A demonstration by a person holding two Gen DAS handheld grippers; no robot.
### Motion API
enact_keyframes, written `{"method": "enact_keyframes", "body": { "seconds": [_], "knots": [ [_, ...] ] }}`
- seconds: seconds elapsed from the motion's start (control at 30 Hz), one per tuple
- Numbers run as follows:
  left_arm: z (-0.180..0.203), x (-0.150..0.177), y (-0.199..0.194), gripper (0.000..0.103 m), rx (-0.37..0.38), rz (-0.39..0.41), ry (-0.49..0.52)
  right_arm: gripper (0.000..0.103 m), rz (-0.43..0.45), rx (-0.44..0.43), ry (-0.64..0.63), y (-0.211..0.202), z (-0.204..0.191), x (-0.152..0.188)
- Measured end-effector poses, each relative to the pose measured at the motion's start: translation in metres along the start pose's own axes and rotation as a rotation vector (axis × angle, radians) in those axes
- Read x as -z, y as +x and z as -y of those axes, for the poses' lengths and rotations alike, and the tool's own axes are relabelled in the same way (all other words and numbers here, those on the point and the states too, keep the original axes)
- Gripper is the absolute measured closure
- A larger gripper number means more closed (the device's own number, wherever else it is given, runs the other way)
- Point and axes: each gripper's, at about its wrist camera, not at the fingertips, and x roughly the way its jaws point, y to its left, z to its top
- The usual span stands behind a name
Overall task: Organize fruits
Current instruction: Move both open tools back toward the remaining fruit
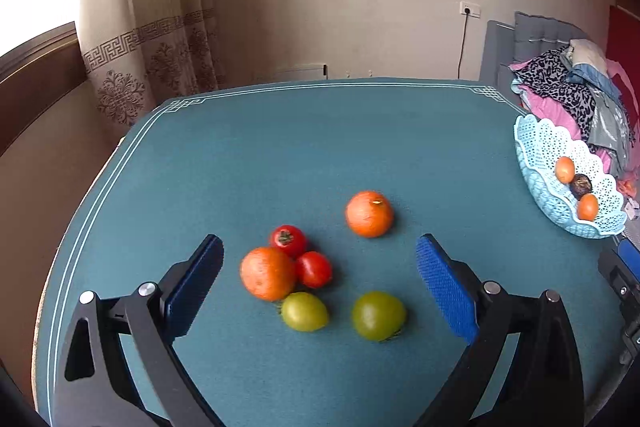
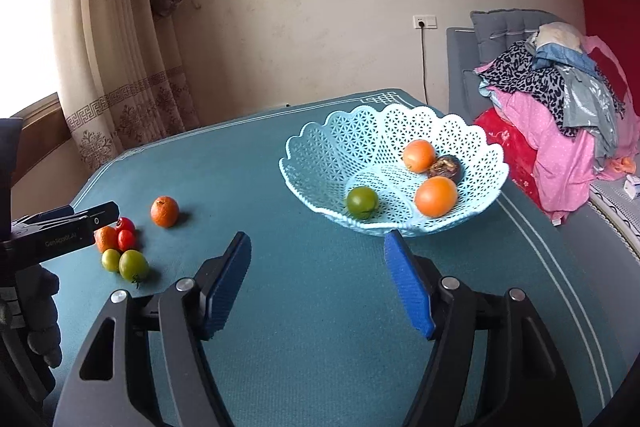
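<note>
Holding four fruits already, the pale blue lattice plastic basket (image 2: 476, 147) stood part-filled; six lay on the teal table (image 1: 280, 147). Both grippers (image 1: 320, 291) (image 2: 318, 283) gaped empty.

Each gripper has 2 black plastic arms with triangular cut-outs and round silver screw heads at the pivots. The left gripper (image 1: 320, 267) and the right gripper (image 2: 318, 263) both carry blue, fine-textured pads (image 1: 444, 291) on their fingers. Seen from the right wrist, the left hand (image 2: 38, 311) wears a dark glove, and that gripper's side bears small pale lettering.
</note>
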Motion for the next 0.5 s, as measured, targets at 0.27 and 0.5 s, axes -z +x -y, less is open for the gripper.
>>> {"method": "enact_keyframes", "body": {
  "seconds": [0.27, 0.5],
  "knots": [
    [-0.040, 0.006, 0.021, 0.005, -0.056, -0.038, -0.040, 0.034, -0.051, -0.047, -0.040, 0.006, -0.032, 0.007],
    [-0.059, 0.012, 0.037, 0.005, -0.066, -0.088, -0.077, 0.034, -0.076, -0.077, -0.078, 0.011, -0.055, 0.009]
  ]
}}
